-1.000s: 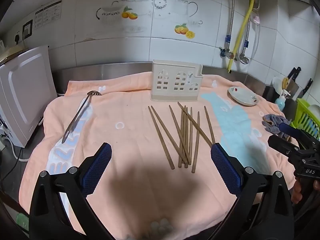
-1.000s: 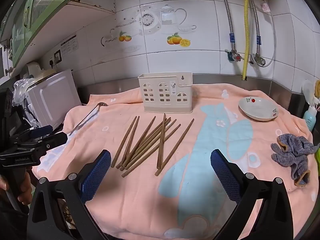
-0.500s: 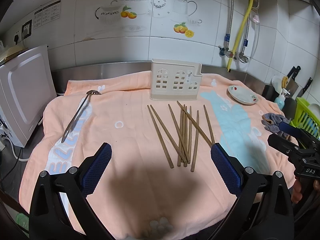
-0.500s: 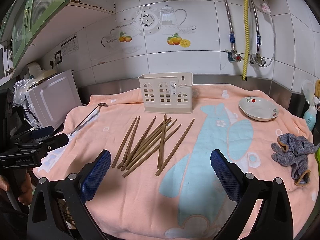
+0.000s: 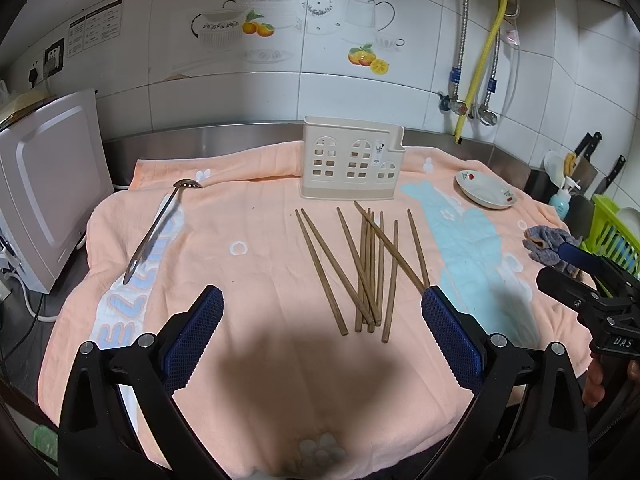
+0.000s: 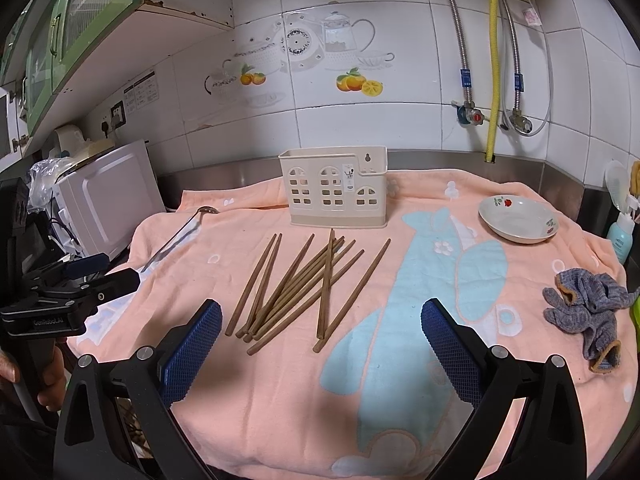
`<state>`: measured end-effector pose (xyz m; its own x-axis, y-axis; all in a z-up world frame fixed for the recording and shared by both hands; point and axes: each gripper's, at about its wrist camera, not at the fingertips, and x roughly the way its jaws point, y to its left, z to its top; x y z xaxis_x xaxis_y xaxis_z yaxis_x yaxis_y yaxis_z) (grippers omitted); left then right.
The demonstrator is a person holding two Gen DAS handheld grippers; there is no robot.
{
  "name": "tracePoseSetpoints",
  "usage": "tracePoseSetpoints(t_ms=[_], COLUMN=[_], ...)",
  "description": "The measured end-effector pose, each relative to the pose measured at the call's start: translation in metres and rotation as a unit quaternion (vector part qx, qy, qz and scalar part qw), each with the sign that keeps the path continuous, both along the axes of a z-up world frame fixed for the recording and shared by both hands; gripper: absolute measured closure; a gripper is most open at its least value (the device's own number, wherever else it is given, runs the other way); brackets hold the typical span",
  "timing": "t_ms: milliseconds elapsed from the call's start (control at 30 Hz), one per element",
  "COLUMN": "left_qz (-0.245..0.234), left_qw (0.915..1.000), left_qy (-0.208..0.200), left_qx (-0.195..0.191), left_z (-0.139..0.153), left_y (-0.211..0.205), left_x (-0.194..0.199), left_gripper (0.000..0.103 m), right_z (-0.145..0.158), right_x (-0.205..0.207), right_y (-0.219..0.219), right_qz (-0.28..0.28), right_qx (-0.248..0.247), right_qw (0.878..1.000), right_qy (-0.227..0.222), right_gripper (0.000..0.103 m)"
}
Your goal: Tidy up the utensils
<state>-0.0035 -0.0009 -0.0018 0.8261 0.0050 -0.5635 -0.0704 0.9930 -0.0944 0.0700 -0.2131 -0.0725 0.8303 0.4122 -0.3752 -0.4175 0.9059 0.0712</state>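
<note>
Several brown wooden chopsticks [image 5: 366, 264] [image 6: 304, 284] lie loose in a fan on the peach towel, just in front of a cream utensil holder [image 5: 352, 164] [image 6: 334, 192] with house-shaped cutouts. A metal slotted spoon [image 5: 160, 224] [image 6: 180, 236] lies to the left on the towel. My left gripper [image 5: 320, 336] hovers open near the front edge, short of the chopsticks' near ends. My right gripper [image 6: 320, 340] is open too, just before the chopstick tips, holding nothing.
The peach towel [image 5: 248, 280] covers the counter. A small white dish [image 5: 486, 196] [image 6: 518, 220] sits at the right back, a grey cloth [image 6: 588, 312] at the right edge. A white appliance [image 5: 44, 196] stands left; a green rack [image 5: 612, 232] and knives stand right.
Both grippers have edged very slightly; the scene is almost the same. Nothing was picked up or moved on the towel.
</note>
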Motion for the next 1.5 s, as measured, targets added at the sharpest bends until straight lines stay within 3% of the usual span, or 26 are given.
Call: tracePoseSetpoints(t_ms=[1500], left_qz=[-0.003], left_qw=[0.9997], left_qy=[0.024], left_qx=[-0.005], left_z=[-0.007], left_y=[-0.001], left_x=[0.010], left_gripper=[0.005], right_z=[-0.005], right_x=[0.007], right_y=[0.010], right_qz=[0.004], right_qx=[-0.002], right_qw=[1.000], right_qy=[0.012], right_gripper=[0.006])
